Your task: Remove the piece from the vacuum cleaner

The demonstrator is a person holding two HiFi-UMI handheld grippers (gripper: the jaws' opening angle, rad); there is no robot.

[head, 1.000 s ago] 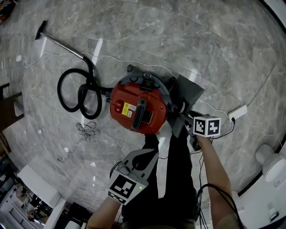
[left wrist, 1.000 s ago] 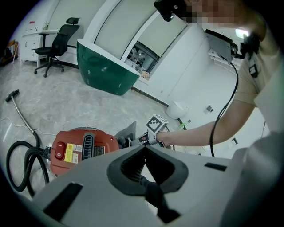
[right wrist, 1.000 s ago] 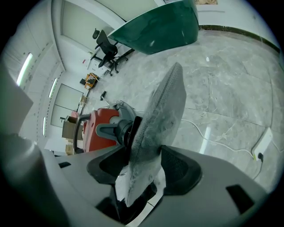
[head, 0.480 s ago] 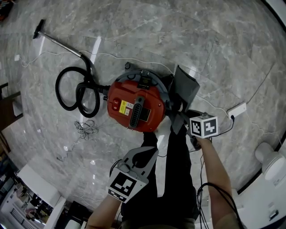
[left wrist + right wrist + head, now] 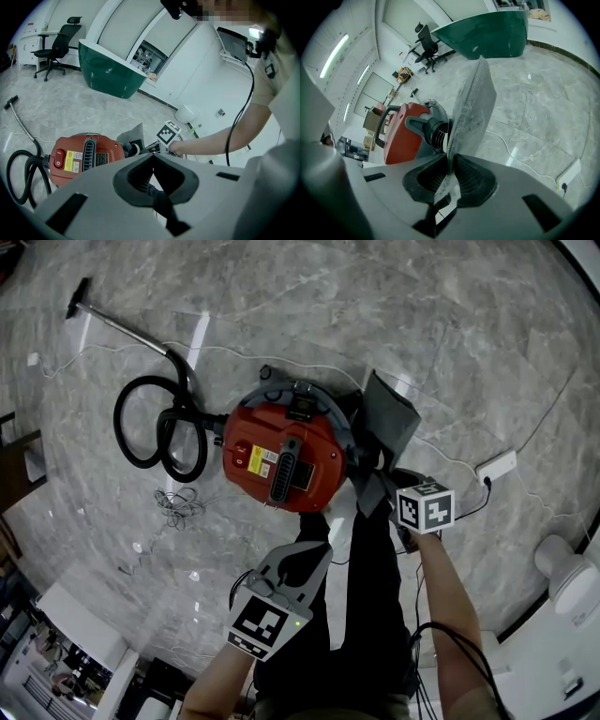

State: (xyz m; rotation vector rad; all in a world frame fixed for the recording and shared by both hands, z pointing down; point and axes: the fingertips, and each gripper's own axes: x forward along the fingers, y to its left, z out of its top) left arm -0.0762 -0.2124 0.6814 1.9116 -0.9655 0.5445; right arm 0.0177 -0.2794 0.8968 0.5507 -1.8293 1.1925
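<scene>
A red round vacuum cleaner (image 5: 281, 460) stands on the marble floor, also seen in the left gripper view (image 5: 84, 157). A grey dust bag (image 5: 386, 423) hangs from the black ribbed outlet on its right side. My right gripper (image 5: 377, 491) is at the bag's near end. In the right gripper view the jaws are closing and the pads (image 5: 465, 174) pinch the bag's edge (image 5: 473, 108), which stands up between them. My left gripper (image 5: 314, 554) is held back near the person's legs, shut with nothing in it (image 5: 152, 157).
A black hose (image 5: 155, 427) coils left of the vacuum, with a metal wand (image 5: 122, 329) running to the far left. A tangle of thin cable (image 5: 183, 512) lies on the floor. A white power strip (image 5: 497, 467) and a white bin (image 5: 572, 582) are at the right.
The right gripper has moved in a little towards the vacuum, and its jaws have closed on the grey bag. The left gripper has stayed low near the body.
</scene>
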